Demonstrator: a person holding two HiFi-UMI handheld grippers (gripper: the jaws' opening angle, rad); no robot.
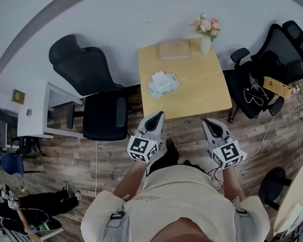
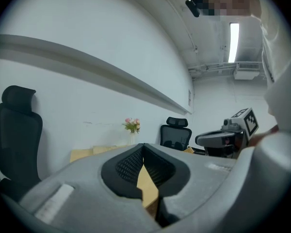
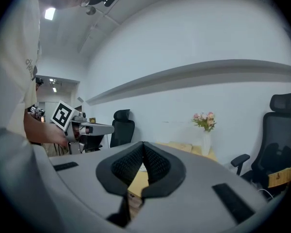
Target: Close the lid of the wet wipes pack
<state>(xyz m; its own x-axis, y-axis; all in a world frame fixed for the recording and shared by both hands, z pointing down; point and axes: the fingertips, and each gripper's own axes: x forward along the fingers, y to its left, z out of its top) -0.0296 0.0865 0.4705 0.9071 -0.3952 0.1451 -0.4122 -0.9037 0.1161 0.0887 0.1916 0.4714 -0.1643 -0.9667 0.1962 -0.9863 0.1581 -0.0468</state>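
Head view: wooden table (image 1: 192, 97) ahead, against the wall. On its far edge a flat tan box (image 1: 174, 49) and, right of it, a white vase of pink flowers (image 1: 206, 38). Black office chair (image 1: 98, 102) just left of the table; second black chair (image 1: 275, 59) at the right, with a wicker basket (image 1: 280, 87) beside it. White desk (image 1: 35, 110) further left.

Wet wipes pack (image 1: 164, 83) lies flat on the left half of the table, alone, well apart from box and vase. Long axis runs diagonally, from near-left to far-right. White parts show on top at its far-left side; too small to tell how the lid stands.

Left gripper (image 1: 158, 116) and right gripper (image 1: 206, 121) are held over the floor at the table's near edge, both pointing forward. Both gripper views: jaw tips pressed together, gripping nothing.

Pack sits ahead of the left gripper, well apart from it, and forward-left of the right gripper; the near strip of tabletop lies between
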